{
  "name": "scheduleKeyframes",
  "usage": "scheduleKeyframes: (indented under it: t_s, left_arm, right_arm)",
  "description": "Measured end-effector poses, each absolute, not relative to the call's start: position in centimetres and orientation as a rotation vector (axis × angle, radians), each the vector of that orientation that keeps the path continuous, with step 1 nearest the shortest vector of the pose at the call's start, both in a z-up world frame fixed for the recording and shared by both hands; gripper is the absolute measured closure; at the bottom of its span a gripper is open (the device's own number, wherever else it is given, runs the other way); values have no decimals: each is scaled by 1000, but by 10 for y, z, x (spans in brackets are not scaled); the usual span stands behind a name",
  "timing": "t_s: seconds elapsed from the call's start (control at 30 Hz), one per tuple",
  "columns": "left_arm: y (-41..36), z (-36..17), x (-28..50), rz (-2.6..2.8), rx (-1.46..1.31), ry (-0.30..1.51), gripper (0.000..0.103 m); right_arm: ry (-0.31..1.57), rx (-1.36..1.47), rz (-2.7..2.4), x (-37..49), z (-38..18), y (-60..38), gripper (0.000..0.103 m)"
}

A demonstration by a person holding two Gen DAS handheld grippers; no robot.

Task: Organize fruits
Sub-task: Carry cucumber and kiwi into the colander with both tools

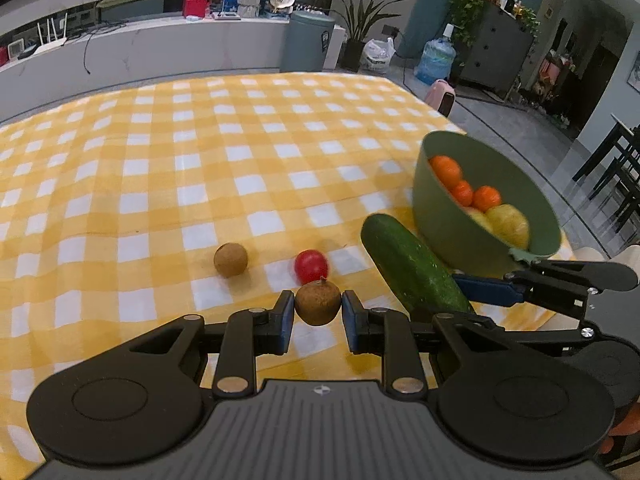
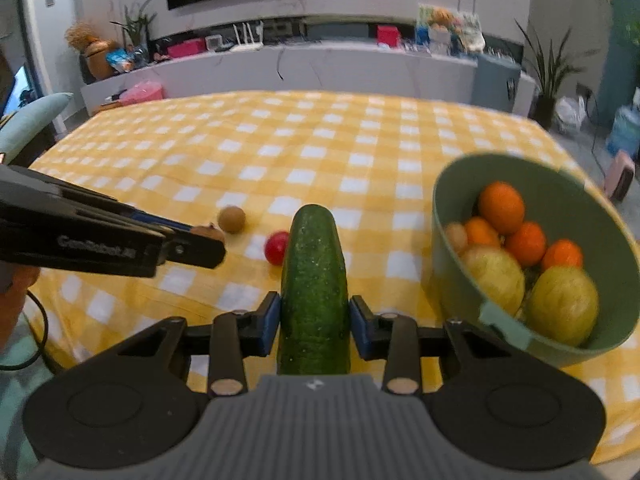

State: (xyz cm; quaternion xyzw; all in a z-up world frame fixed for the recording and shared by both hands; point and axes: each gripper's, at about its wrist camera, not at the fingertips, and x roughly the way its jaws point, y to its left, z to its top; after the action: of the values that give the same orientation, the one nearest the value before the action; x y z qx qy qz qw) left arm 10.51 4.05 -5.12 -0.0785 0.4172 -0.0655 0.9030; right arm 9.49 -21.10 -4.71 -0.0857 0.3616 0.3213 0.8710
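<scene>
In the left wrist view, the left tongs (image 1: 318,312) gripped a brown kiwi (image 1: 318,306) at lower centre, above the checked desk (image 1: 160,168); a second kiwi (image 1: 231,259) and red tomato (image 1: 311,266) lay just beyond. In the right wrist view, the right tongs (image 2: 314,320) clamped a cucumber (image 2: 314,280) at centre, left of the green bowl (image 2: 448,240) of fruit.

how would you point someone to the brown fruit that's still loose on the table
Start at the green bowl on the yellow checked tablecloth, then go left past the cucumber and the small red tomato. The loose brown fruit lies just beyond, bare on the cloth; its twin sits between the left gripper's fingers.
</scene>
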Motion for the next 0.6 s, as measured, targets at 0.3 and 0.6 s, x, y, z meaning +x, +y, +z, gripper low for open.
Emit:
scheduleKeyframes:
  t_s: [0.3, 0.6]
  left_arm:
    - [8, -15, 110, -184, -138, 796, 75]
    - [-40, 2, 137, -295, -100, 778, 75]
  right_arm:
    - [656, -217, 663, 87, -3, -244, 69]
    - [633, -256, 594, 112, 15, -284, 69]
